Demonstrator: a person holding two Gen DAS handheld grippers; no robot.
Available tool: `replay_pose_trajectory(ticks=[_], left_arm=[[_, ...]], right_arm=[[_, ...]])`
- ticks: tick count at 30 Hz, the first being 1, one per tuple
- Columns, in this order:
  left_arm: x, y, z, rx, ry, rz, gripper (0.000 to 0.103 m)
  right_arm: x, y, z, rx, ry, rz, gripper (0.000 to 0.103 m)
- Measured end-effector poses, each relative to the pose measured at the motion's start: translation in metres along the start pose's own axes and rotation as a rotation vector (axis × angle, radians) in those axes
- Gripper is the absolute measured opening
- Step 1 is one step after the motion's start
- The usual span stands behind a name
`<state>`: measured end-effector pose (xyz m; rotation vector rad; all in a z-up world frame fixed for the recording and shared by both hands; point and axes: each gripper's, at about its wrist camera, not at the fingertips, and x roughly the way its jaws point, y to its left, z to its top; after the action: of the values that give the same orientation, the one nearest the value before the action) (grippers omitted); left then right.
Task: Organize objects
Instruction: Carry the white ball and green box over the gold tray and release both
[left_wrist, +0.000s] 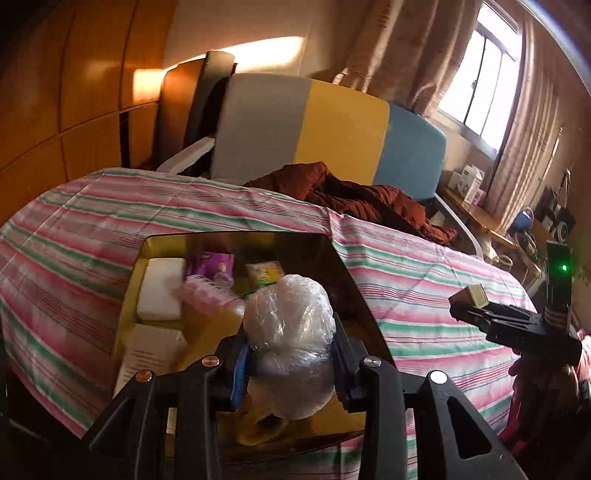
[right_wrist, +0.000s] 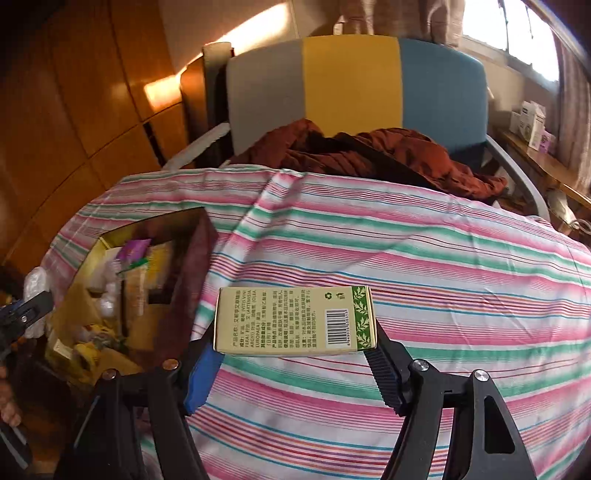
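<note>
Left wrist view: left gripper (left_wrist: 291, 354) clenched on clear plastic bag (left_wrist: 290, 317), held above open box (left_wrist: 343, 273) on striped cloth. Bag soft, light, slippery; grip mid-bulge.

Right wrist view: right gripper (right_wrist: 295, 354) grasping carton (right_wrist: 295, 319) by ends, above cloth. Carton light, crushable.

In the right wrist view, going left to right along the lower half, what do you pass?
Left hand-held gripper at the edge → open storage box full of items → pale green carton clamped in the right hand-held gripper → bare striped sheet.
</note>
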<state>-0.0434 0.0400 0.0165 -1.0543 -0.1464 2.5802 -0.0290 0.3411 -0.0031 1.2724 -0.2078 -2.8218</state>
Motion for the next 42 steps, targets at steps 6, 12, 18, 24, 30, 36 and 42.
replay_pose_trajectory(ticks=[6,12,18,24,30,36,42], left_arm=[[-0.018,0.066,0.006,-0.090,-0.032,0.087,0.036],[-0.008,0.077,0.020,-0.140,-0.029,0.031,0.036],[0.028,0.053,0.049,-0.087,-0.013,-0.038,0.037],[0.075,0.046,0.063,-0.078,0.043,-0.019,0.042],[0.088,0.061,0.059,-0.153,0.080,-0.040,0.051],[0.059,0.069,0.048,-0.142,0.024,0.045,0.051],[0.028,0.063,0.027,-0.076,-0.031,0.178,0.053]], right_arm=[[0.011,0.082,0.002,-0.125,-0.010,0.146,0.073],[0.032,0.135,0.000,-0.208,0.025,0.242,0.073],[0.046,0.155,-0.003,-0.248,0.046,0.252,0.076],[0.059,0.156,-0.003,-0.221,0.063,0.251,0.085],[0.060,0.152,-0.009,-0.198,0.076,0.257,0.088],[0.055,0.148,-0.012,-0.166,0.060,0.248,0.094],[0.044,0.154,-0.015,-0.179,0.022,0.207,0.101]])
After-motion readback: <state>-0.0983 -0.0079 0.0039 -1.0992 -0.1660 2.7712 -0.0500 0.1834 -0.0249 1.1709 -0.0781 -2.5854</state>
